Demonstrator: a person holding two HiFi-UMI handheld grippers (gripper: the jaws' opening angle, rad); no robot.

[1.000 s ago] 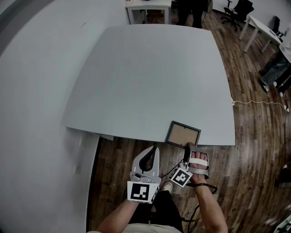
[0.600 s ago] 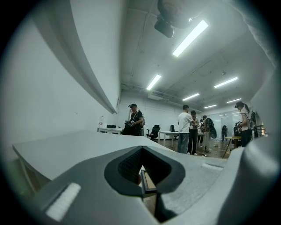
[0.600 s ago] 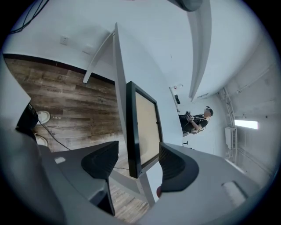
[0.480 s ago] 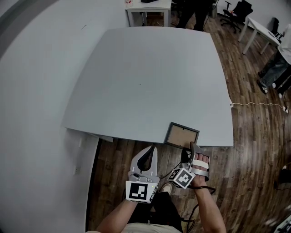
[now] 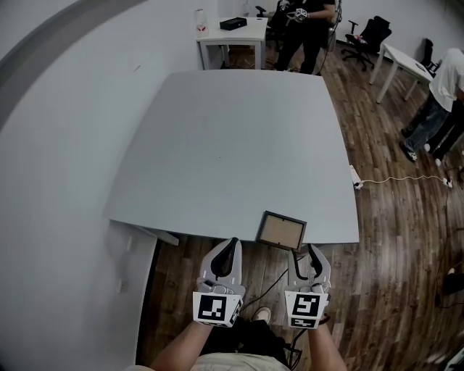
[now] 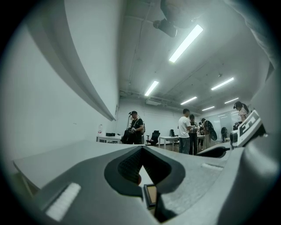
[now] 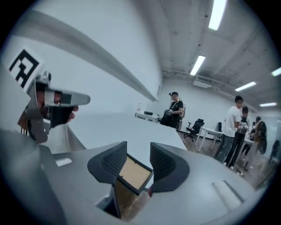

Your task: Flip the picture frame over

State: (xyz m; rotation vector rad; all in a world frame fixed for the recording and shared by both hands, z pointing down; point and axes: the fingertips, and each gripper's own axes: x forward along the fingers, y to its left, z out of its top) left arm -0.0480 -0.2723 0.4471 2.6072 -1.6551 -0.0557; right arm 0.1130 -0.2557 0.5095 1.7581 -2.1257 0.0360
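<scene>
The picture frame [image 5: 280, 231] lies flat at the near edge of the grey table [image 5: 232, 145], dark rim round a tan panel, its near side jutting slightly over the edge. My right gripper [image 5: 305, 253] hovers just short of the frame's near right corner, open and empty. In the right gripper view the frame [image 7: 131, 173] shows through the gap of the gripper [image 7: 138, 154]. My left gripper [image 5: 231, 245] sits left of the frame, below the table edge, shut on nothing. The left gripper view shows its gripper [image 6: 141, 151] with a sliver of the frame [image 6: 150, 195] beyond.
A white wall [image 5: 51, 145] runs along the table's left side. Wood floor [image 5: 391, 239] with a cable [image 5: 399, 178] lies to the right. At the far end stand a white desk [image 5: 228, 30], office chairs [image 5: 371, 32] and people [image 5: 297, 22].
My right gripper has drawn back from the frame's near edge and turned level, marker cube facing up. The left gripper stayed shut, shifting slightly. The frame has not moved.
</scene>
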